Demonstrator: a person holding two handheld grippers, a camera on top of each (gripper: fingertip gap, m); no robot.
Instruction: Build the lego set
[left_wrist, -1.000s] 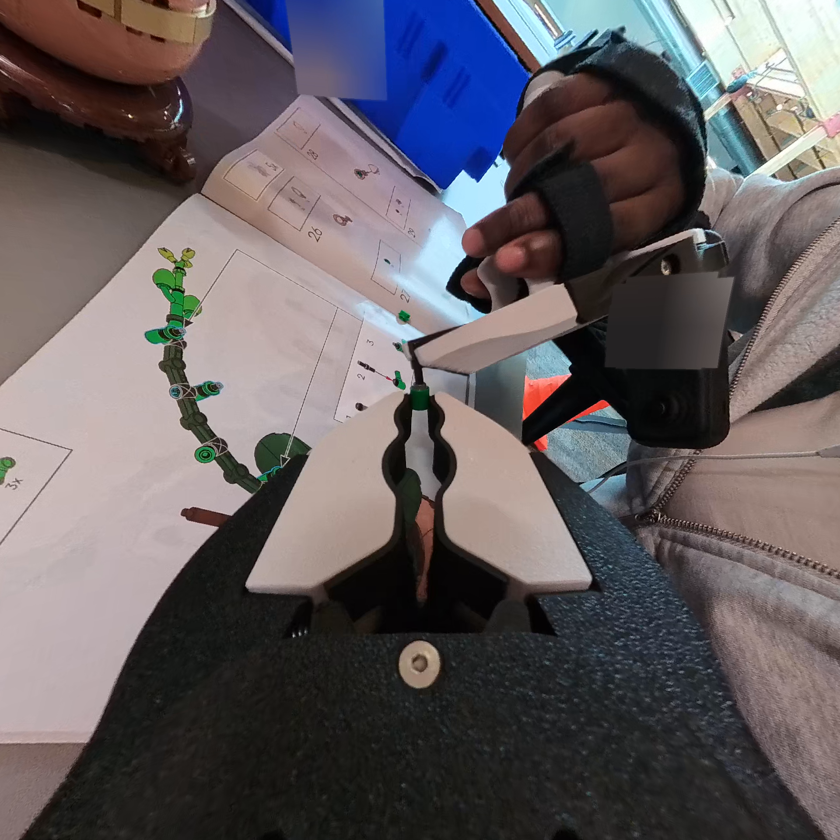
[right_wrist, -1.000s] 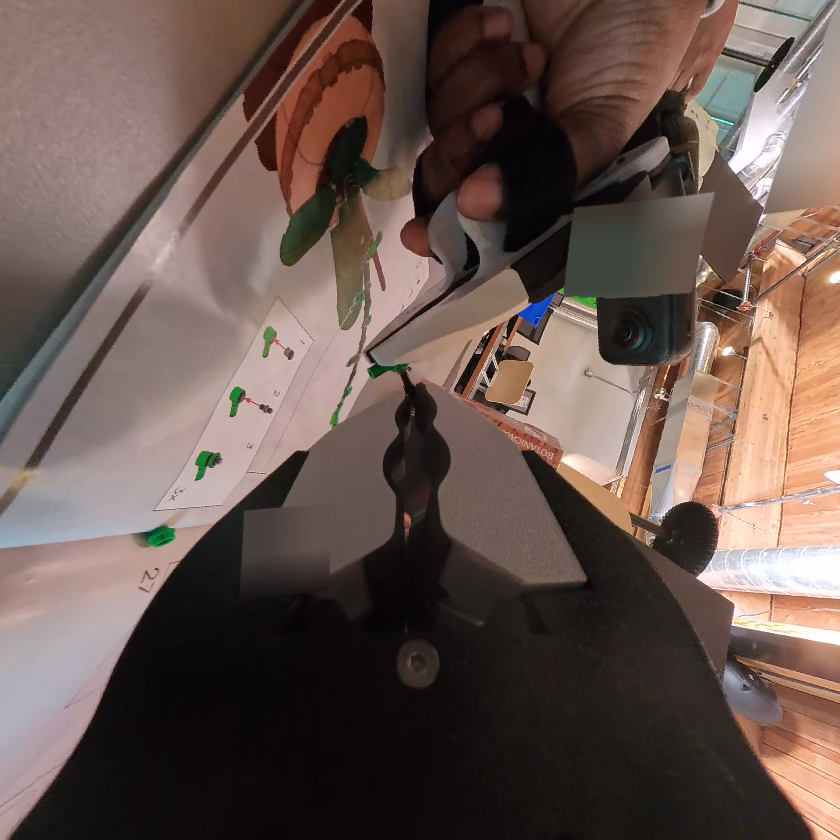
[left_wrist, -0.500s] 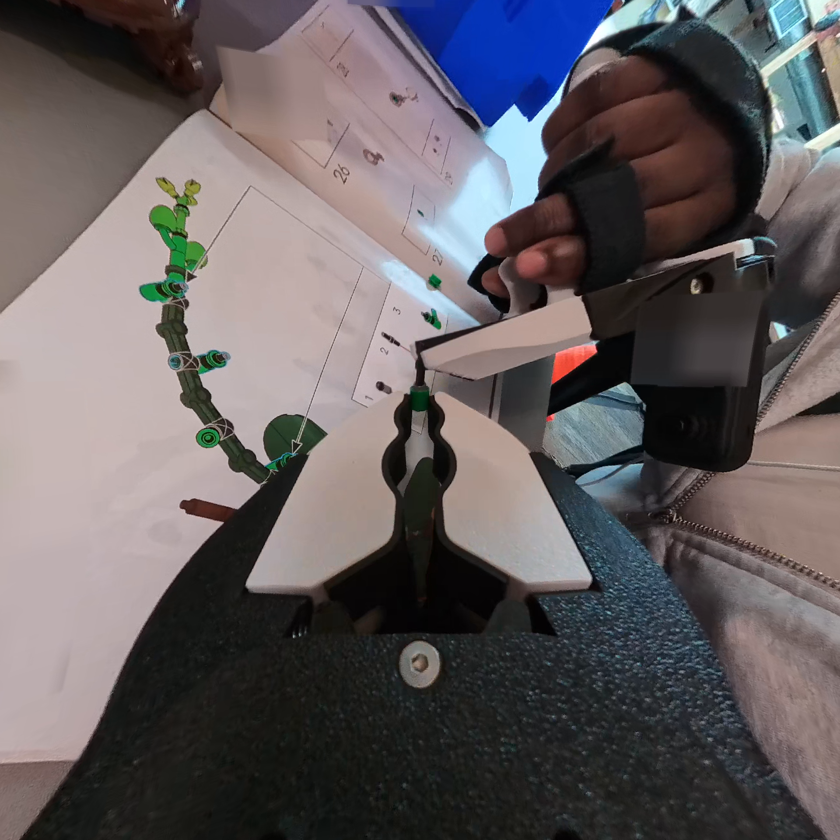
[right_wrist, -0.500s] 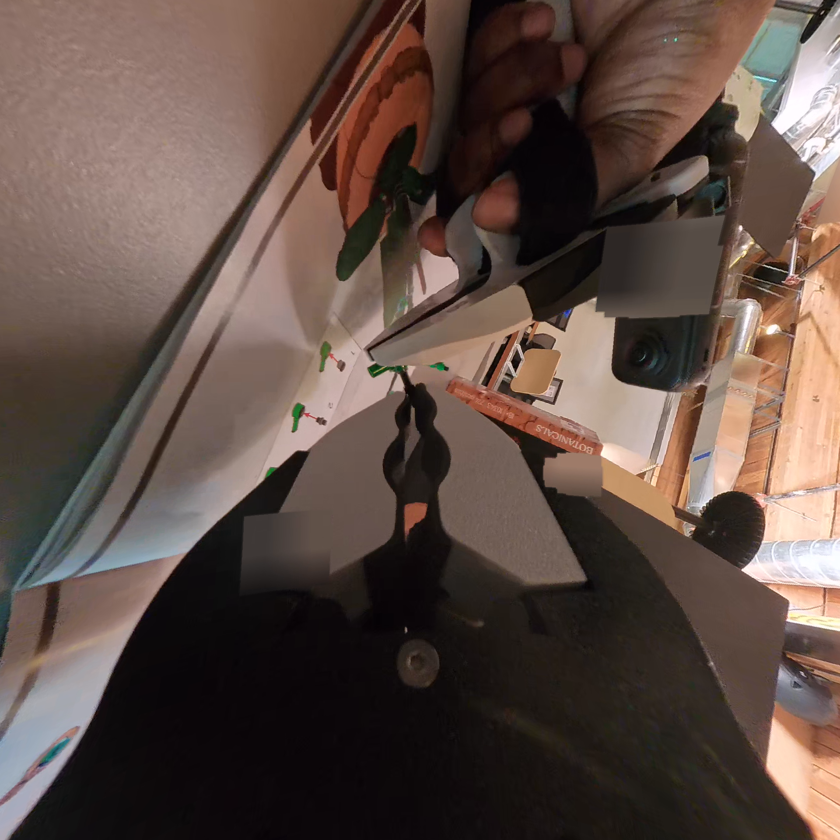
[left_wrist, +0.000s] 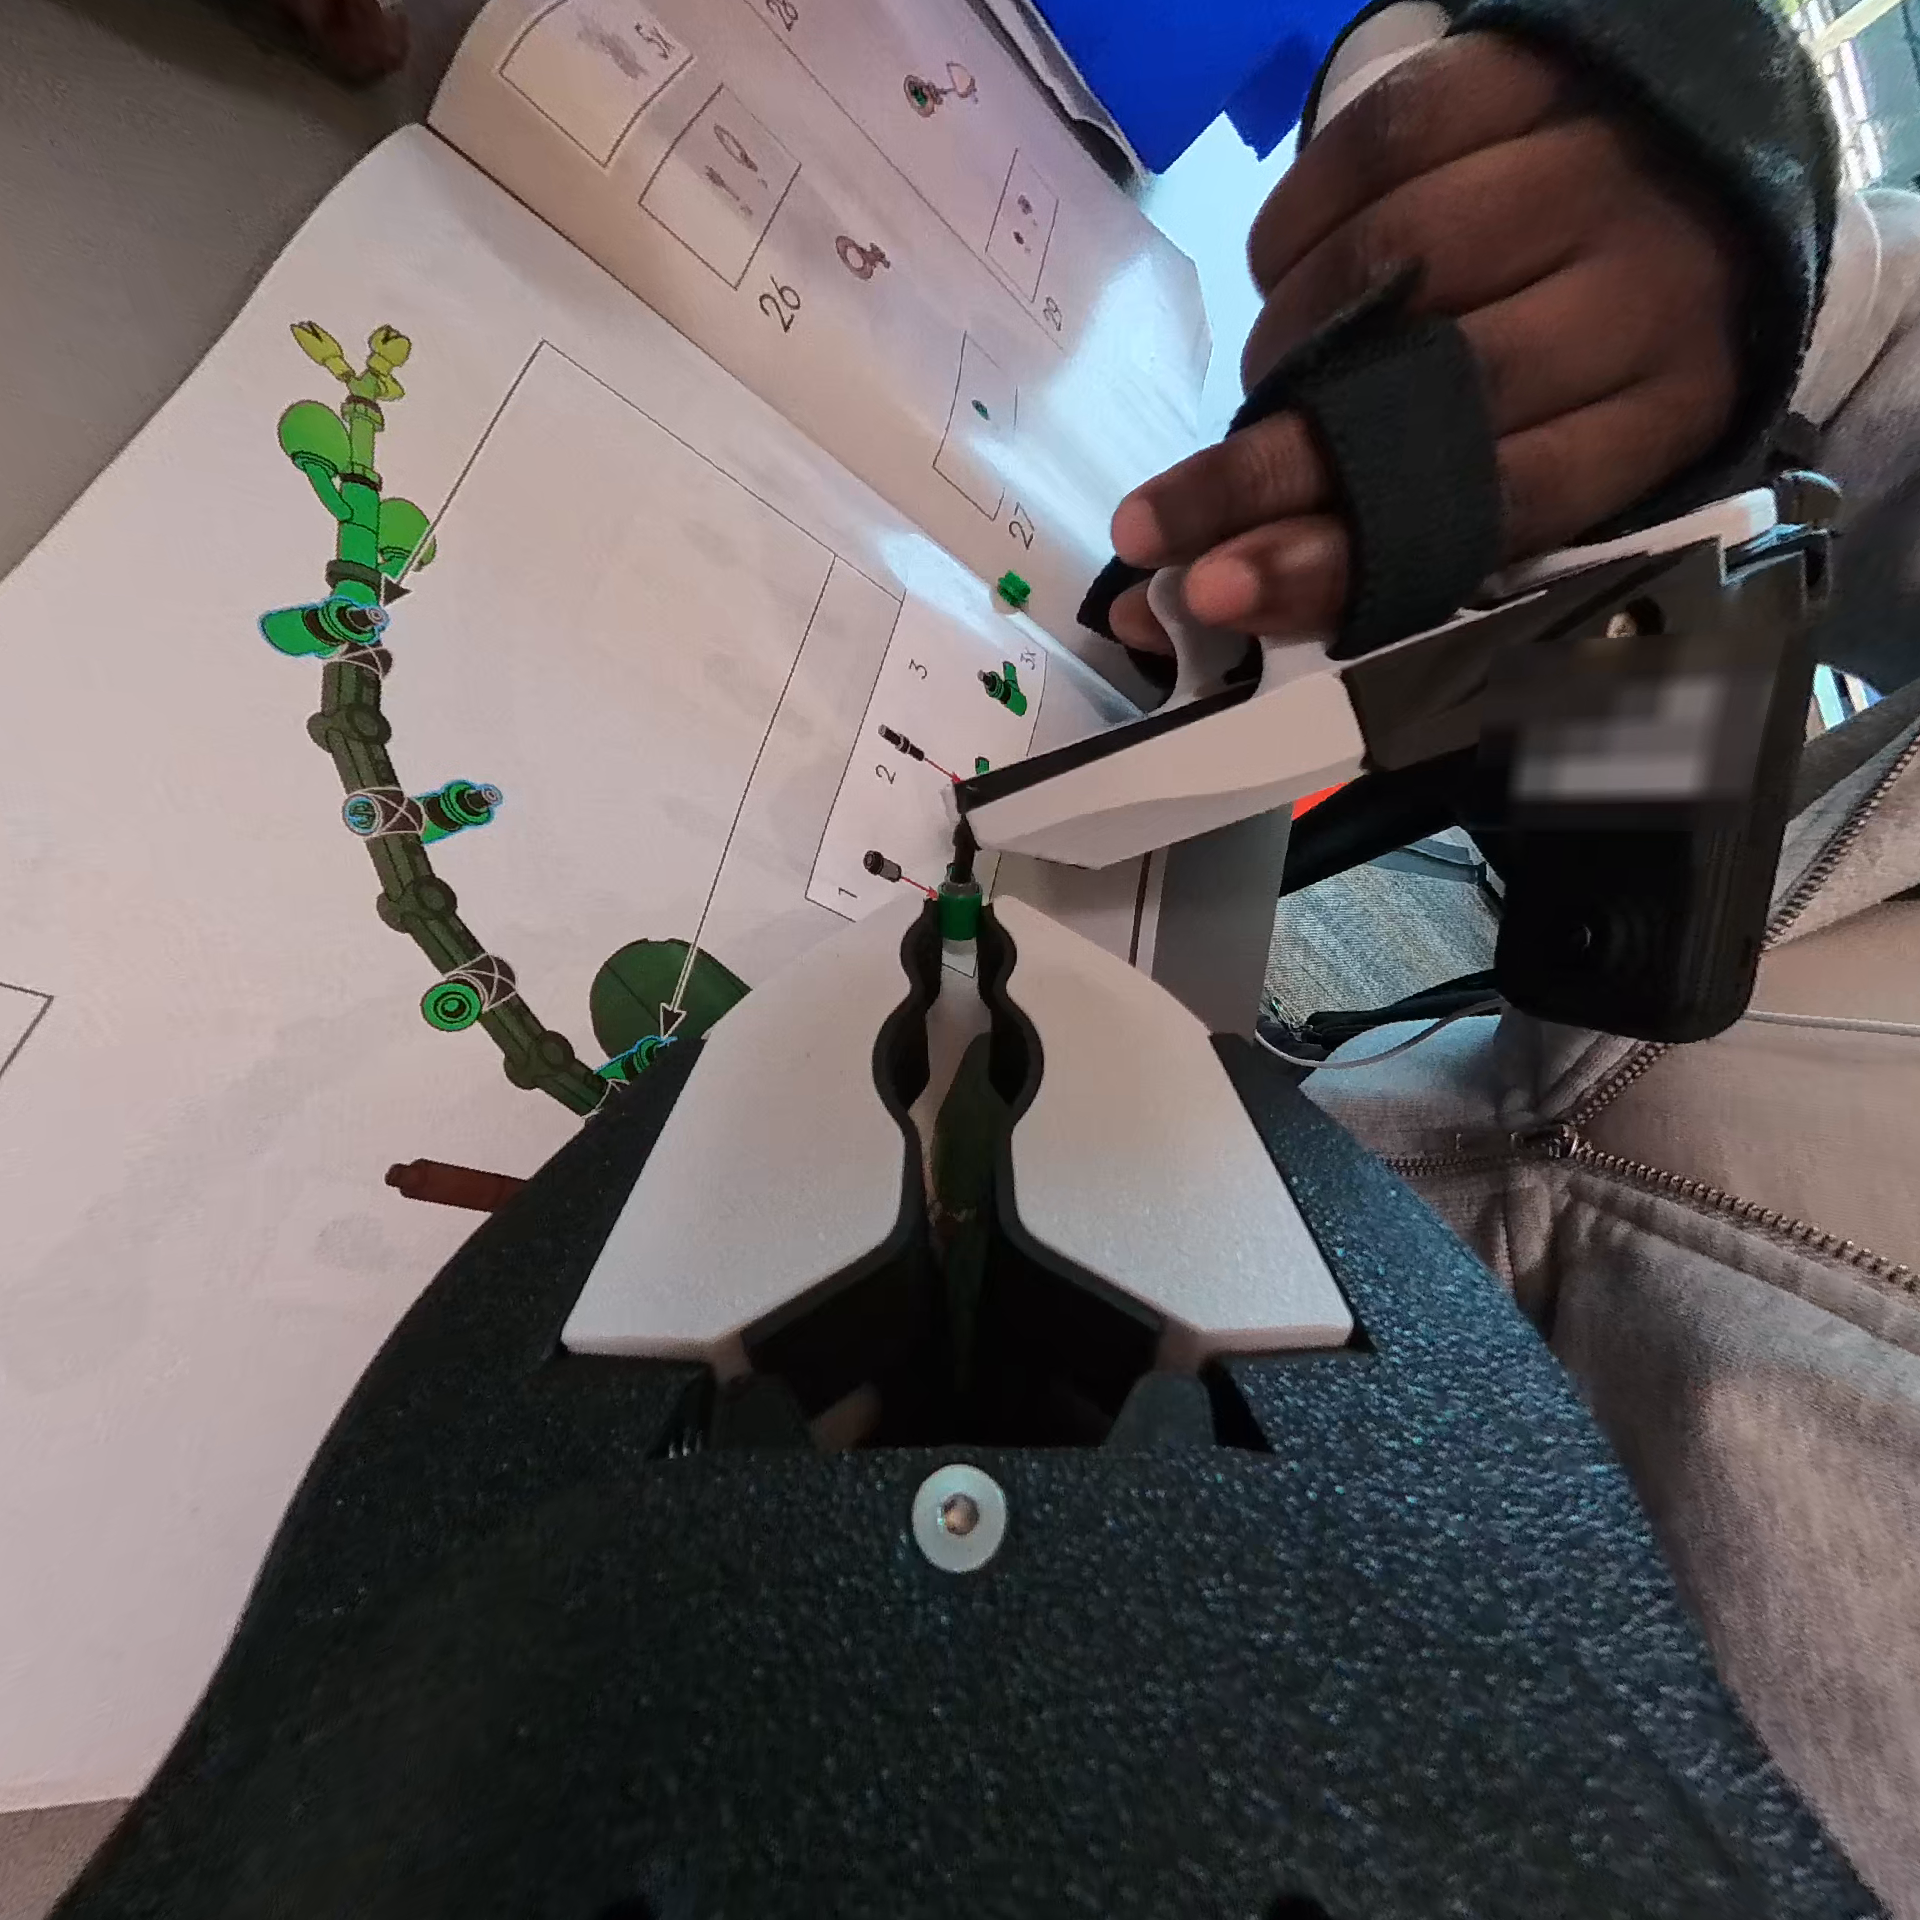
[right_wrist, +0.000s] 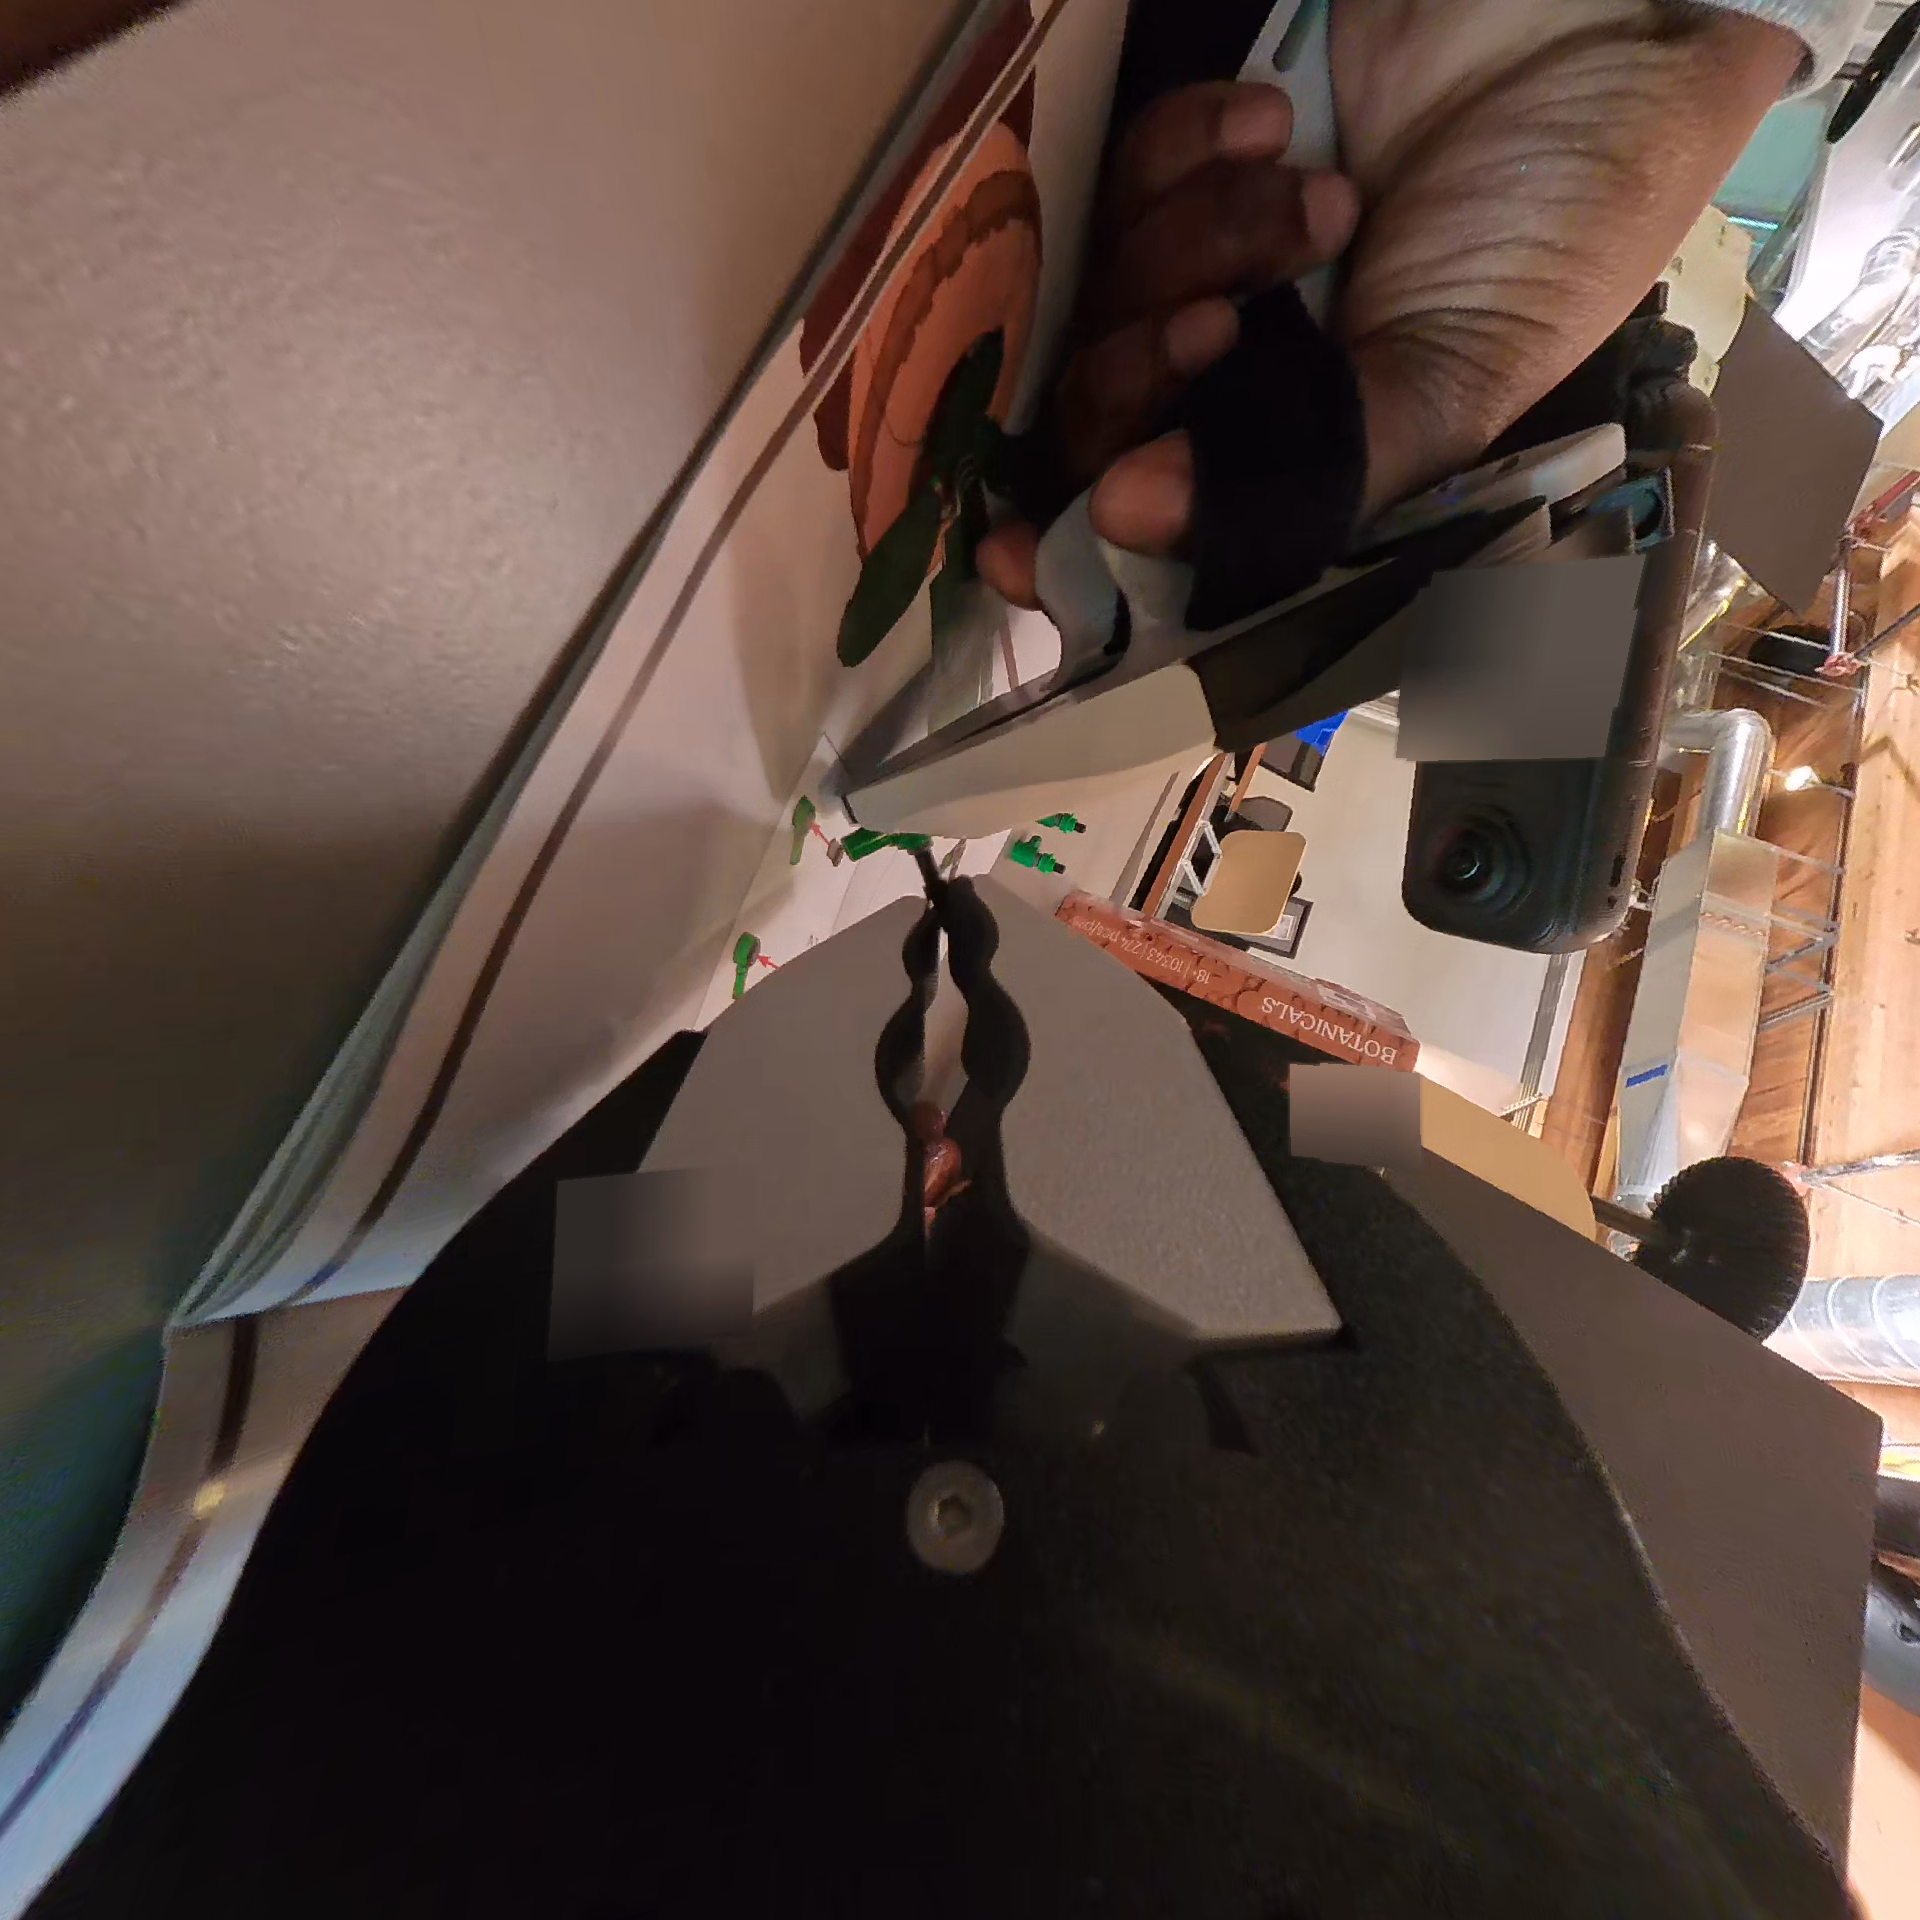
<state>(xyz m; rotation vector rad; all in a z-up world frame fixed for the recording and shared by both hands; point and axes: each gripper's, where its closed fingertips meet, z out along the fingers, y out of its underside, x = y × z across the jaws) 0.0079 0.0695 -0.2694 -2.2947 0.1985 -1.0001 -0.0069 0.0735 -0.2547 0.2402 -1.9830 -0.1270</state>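
Small green plastic connector (left_wrist: 958, 912), rigid, light and slick, is pinched by the left gripper (left_wrist: 957, 920) at its tips above the open instruction booklet (left_wrist: 582, 644), near the booklet's right edge. Right gripper (left_wrist: 961, 821) is clenched on a thin black pin (left_wrist: 964, 847) poking into the connector's end; both parts look tiny and easy to drop, best held by the barrel sides. Glossy paper pages, matte grey fingers (left_wrist: 1132, 1122).

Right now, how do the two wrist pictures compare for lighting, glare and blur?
Left wrist view: bright and daylit, sharp at the small green plastic peg, with glare on the open white instruction booklet near its fold. Right wrist view: dim and warm, its own gripper's black body in deep shadow, the grey tabletop smeared, edges bent by the wide lens.
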